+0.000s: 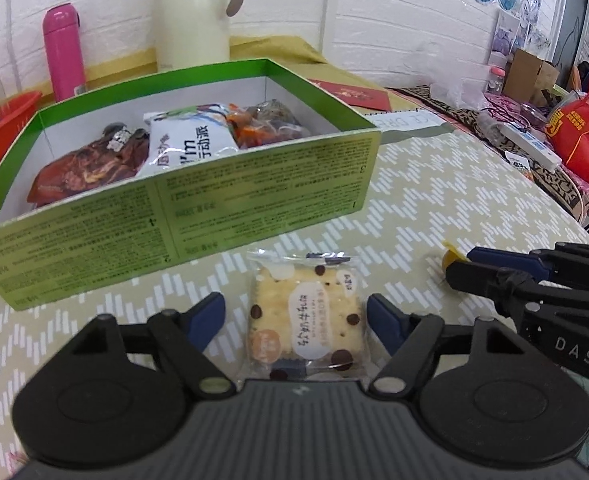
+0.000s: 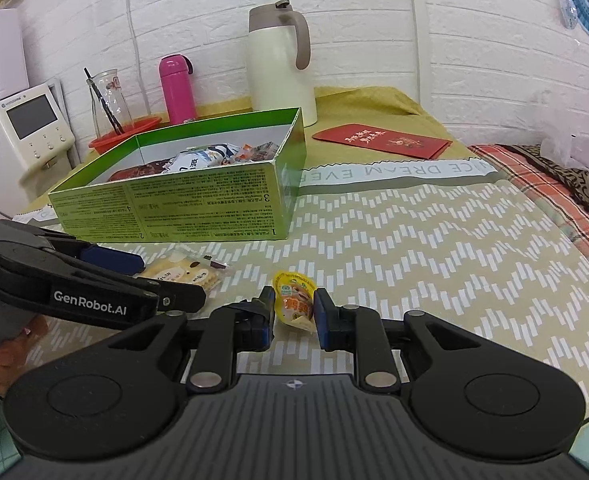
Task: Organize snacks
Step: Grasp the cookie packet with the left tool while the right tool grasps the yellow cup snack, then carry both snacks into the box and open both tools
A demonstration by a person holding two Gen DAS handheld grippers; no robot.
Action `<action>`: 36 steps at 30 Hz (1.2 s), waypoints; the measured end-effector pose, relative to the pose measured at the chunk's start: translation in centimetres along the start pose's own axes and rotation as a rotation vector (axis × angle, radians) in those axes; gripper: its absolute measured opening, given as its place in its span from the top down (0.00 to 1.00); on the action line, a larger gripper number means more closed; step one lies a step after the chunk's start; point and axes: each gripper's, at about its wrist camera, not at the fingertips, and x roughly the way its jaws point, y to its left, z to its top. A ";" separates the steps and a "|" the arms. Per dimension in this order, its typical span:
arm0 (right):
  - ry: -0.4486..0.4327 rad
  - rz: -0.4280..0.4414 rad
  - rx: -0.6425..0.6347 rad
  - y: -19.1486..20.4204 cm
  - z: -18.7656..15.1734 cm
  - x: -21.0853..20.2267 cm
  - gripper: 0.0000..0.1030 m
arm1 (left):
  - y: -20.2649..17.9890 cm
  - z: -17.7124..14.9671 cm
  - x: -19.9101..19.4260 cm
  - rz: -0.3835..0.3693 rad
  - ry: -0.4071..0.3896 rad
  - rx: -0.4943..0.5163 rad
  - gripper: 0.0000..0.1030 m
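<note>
You see a green box (image 1: 254, 176) of printed card, faintly glossy outside, matt white inside. The biscuit pack (image 1: 305, 316) wears clear shiny film; the yellow pouch (image 2: 294, 300) is glossy plastic. Your grippers' black arms are matt plastic, ribbed on the body. The cloth (image 2: 434, 248) looks smooth and woven, the jug (image 2: 280, 64) satin, the pink flask (image 1: 63, 52) smooth

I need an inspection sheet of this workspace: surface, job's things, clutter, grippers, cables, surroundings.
Surface: patterned tablecloth.
Job's things: green box holding snack packs; biscuit pack and yellow snack pouch outside it.
Clutter: pink bottle, cream jug, red envelope.
Grippers: left gripper open around the biscuit pack; right gripper shut on the pouch.
Cables: power strip.
Surroundings: white brick wall.
</note>
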 end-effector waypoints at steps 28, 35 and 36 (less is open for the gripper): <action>-0.240 0.126 -0.107 5.3 8.5 -1.4 0.65 | 6.4 6.1 -12.0 0.102 -0.310 -0.157 0.46; -0.217 0.122 -0.117 5.7 9.0 2.6 0.65 | 8.8 7.0 -8.6 0.126 -0.269 -0.177 0.46; -0.209 0.122 -0.115 5.8 9.0 3.2 0.65 | 9.0 7.0 -8.1 0.126 -0.261 -0.179 0.46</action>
